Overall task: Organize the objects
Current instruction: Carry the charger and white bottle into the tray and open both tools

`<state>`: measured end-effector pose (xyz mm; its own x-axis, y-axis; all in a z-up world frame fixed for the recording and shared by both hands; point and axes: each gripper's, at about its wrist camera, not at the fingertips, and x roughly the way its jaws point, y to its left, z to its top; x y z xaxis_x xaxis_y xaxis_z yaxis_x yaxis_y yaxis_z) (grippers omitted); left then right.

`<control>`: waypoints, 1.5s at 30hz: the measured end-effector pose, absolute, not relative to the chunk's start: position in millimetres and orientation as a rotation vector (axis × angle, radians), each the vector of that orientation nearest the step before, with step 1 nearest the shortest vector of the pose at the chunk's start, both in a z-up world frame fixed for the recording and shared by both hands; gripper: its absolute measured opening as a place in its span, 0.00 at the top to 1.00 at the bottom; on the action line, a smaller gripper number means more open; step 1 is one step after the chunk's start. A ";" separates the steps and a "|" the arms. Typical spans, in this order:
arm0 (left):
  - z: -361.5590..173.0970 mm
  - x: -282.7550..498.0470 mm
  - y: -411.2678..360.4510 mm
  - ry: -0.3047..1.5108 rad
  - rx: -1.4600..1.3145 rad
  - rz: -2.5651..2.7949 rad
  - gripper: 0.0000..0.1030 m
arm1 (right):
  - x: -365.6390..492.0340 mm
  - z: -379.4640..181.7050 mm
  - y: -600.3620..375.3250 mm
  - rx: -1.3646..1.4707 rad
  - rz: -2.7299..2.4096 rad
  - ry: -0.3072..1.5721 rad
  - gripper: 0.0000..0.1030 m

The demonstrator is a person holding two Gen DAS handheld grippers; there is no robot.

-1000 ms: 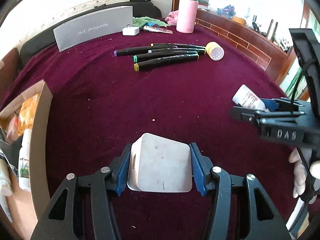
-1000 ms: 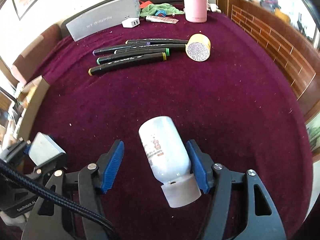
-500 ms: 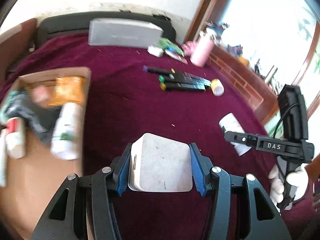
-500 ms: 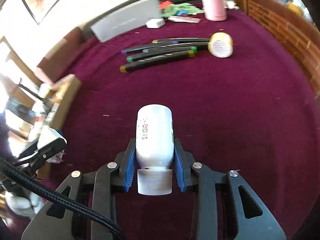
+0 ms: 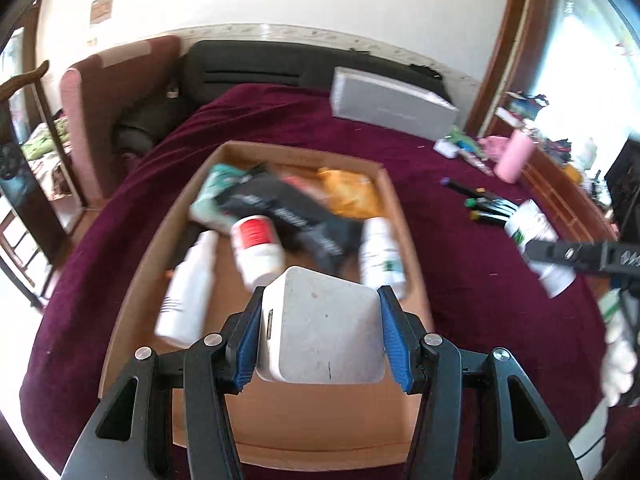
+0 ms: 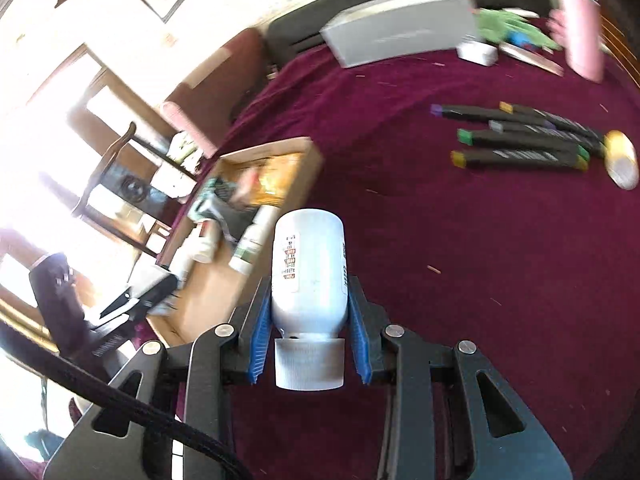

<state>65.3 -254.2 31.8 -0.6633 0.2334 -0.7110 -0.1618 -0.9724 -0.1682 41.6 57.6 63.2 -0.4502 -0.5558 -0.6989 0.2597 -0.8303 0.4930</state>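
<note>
My left gripper (image 5: 320, 340) is shut on a white square box (image 5: 320, 328) and holds it above the near part of a cardboard tray (image 5: 140, 264) that holds several bottles and packets. My right gripper (image 6: 310, 334) is shut on a white bottle (image 6: 308, 264), cap toward the camera, held above the maroon tablecloth to the right of the tray (image 6: 312, 152). The right gripper with its bottle (image 5: 536, 236) also shows at the right in the left wrist view. The left gripper (image 6: 148, 292) shows at the left in the right wrist view.
Several black markers (image 6: 520, 144) and a yellow-capped jar (image 6: 622, 158) lie on the cloth (image 6: 480, 260). A grey box (image 5: 392, 104), a pink flask (image 5: 514, 156) and a white charger (image 6: 478, 52) stand at the back. A chair (image 5: 92, 120) is to the left.
My left gripper swung left with the white box and now hangs over the tray. My right gripper closed on the white bottle, lifted it and turned left toward the tray.
</note>
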 end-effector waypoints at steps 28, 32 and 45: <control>-7.7 34.7 -276.7 -0.360 -1.273 2.479 0.54 | -115.2 28.3 -135.2 1.457 -2.288 0.050 0.69; -5.7 38.2 -282.6 -0.426 -1.242 2.464 0.53 | -118.1 22.8 -143.8 1.462 -2.303 0.106 0.69; 22.1 67.5 -301.0 -0.561 -1.092 2.482 0.46 | -86.7 71.5 -116.2 1.278 -2.401 -0.007 0.55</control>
